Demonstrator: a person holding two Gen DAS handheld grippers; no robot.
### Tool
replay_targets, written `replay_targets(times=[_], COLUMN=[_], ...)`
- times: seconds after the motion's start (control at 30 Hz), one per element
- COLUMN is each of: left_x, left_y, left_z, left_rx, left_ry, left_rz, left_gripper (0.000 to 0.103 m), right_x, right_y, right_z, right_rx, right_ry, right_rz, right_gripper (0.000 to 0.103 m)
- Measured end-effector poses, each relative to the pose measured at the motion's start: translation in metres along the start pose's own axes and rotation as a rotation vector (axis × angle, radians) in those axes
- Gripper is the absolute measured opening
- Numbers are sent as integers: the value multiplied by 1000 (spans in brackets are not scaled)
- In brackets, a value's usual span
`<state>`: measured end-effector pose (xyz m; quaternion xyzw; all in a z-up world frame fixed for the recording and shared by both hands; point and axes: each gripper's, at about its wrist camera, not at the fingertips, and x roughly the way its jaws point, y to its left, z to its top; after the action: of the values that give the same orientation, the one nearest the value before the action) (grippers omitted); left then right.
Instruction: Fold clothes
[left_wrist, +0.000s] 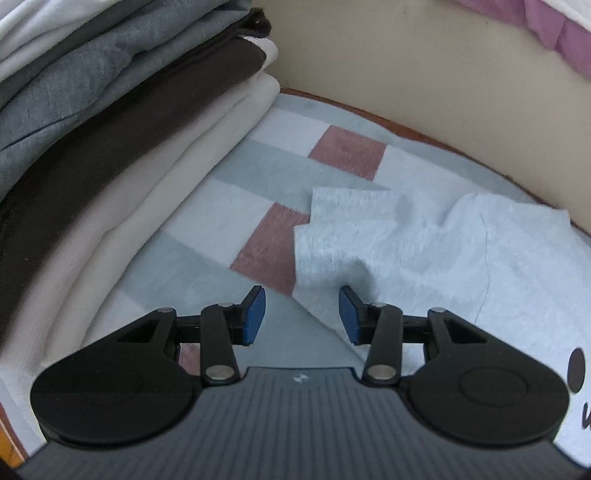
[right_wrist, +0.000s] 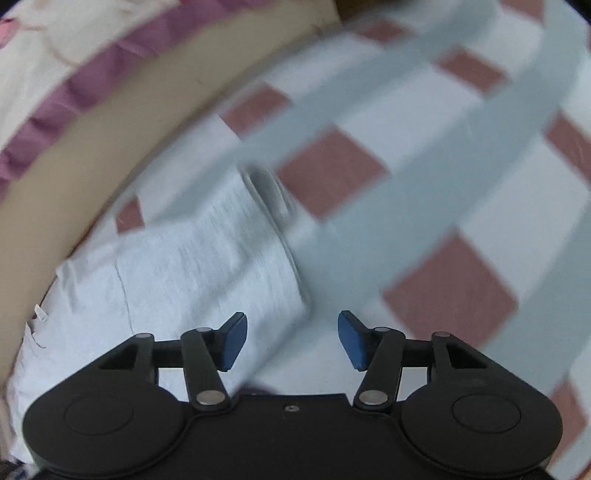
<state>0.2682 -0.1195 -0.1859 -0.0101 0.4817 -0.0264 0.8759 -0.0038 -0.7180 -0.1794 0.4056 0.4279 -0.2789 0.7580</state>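
A light grey T-shirt (left_wrist: 436, 243) lies on the checked cloth, with a sleeve spread toward the left and a black print at the right edge. My left gripper (left_wrist: 302, 314) is open and empty, low over the shirt's sleeve edge. In the right wrist view the same shirt (right_wrist: 192, 266) lies at the left, its folded edge running toward my right gripper (right_wrist: 292, 341). That gripper is open and empty, just beside the shirt's edge. This view is blurred by motion.
A stack of folded clothes (left_wrist: 92, 129), grey, dark brown and cream, stands at the left. The checked blue, white and red cloth (right_wrist: 424, 184) covers the surface. A beige wall (left_wrist: 443, 66) and a purple-edged bedcover (right_wrist: 74, 81) lie behind.
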Motion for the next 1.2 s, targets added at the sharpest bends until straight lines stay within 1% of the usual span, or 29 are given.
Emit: replay_targets(times=[0.07, 0.1, 0.13, 0.17, 0.2, 0.23, 0.27, 0.33, 0.4, 0.43, 0.47, 0.57, 0.6, 0.67, 0.77, 0.8, 0.87, 0.9, 0.93, 0.97, 1.0, 1.03, 1.1, 1.17, 1.2], left_x=[2, 4, 4, 5, 6, 5, 4, 2, 3, 4, 6, 6, 5, 2, 1, 1, 3, 5, 7, 9, 11, 13, 16, 18, 20], left_y=[-1, -3, -4, -6, -9, -11, -12, -13, -13, -14, -14, -11, -8, -2, 15, 21, 33, 38, 42, 44, 45, 46, 43, 40, 39], left_z=[0, 0, 0, 0, -1, -2, -3, -4, -3, -2, 0, 2, 2, 2, 5, 6, 8, 8, 7, 6, 5, 4, 4, 6, 6], left_rx=[2, 8, 17, 30, 44, 61, 80, 106, 124, 139, 155, 160, 151, 128, 44, 8, -65, -99, -130, -148, -163, -178, -182, -189, -190], left_ry=[1, 3, 4, 1, -2, -9, -16, -23, -12, -7, -4, 6, 15, 37, 78, 92, 122, 139, 155, 164, 171, 178, 160, 126, 107], left_rz=[5, 9, 13, 22, 32, 44, 57, 84, 116, 134, 152, 173, 167, 147, 93, 68, 18, -8, -32, -49, -63, -77, -73, -98, -110], left_gripper=[43, 43, 43, 43, 43, 43, 43, 43, 43, 43, 43, 43, 43, 45, 45, 45, 45, 45, 45, 45, 45, 45, 45, 45, 45], right_x=[1, 3, 7, 10, 13, 15, 12, -9, -28, -32, -29, -6, 0, 2, 0, 0, 4, 6, 7, 3, -3, -11, -31, -43, -47], right_y=[-5, -7, -6, 0, 10, 20, 29, 44, 57, 61, 61, 56, 58, 61, 64, 66, 71, 75, 79, 82, 86, 90, 98, 107, 112], right_z=[-2, -3, -3, -5, -7, -10, -13, -21, -28, -30, -30, -34, -36, -37, -36, -38, -46, -52, -57, -59, -60, -60, -60, -62, -64], right_rx=[46, 56, 37, -24, -112, -200, -270, -367, -441, -448, -438, -467, -491, -504, -494, -514, -595, -660, -722, -756, -767, -760, -702, -638, -606], right_ry=[-19, -37, -69, -90, -100, -110, -125, -169, -201, -196, -166, -69, -54, -43, -64, -69, -78, -85, -105, -145, -192, -225, -253, -247, -236], right_rz=[40, 66, 83, 66, 26, -15, -49, -103, -144, -160, -182, -287, -317, -345, -365, -384, -460, -530, -610, -656, -663, -627, -451, -294, -221], right_gripper=[61, 63, 63, 59, 24, 6, 6, 5, 5, 5, 5, 4, 4, 4, 4, 5, 5, 7, 12, 13, 14, 15, 16, 26, 35])
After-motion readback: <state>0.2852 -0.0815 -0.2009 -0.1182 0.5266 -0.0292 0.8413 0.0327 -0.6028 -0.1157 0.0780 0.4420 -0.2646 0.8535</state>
